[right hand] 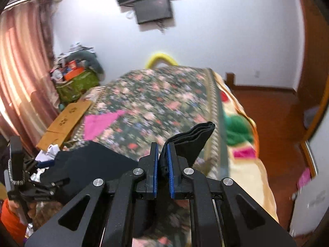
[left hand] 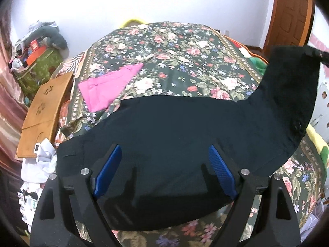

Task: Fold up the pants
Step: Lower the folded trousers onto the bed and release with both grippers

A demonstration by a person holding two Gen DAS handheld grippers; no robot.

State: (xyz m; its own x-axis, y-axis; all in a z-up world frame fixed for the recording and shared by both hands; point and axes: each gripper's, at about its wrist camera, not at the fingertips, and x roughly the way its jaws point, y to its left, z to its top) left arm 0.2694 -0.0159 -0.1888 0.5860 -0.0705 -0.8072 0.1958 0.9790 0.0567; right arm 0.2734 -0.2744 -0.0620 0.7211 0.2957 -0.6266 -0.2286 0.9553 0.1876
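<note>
On the flowery bed [left hand: 185, 47], the right gripper [right hand: 162, 164] pinches one end of the dark pants [left hand: 164, 144] and lifts it to fold, while the left gripper [left hand: 164, 164] waits wide open above them.

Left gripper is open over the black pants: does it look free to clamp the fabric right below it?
Probably yes. The left gripper is open, its jaws spread over flat black pants with nothing lying between them. The right gripper holds the lifted end far to the right, clear of that spot.
</note>
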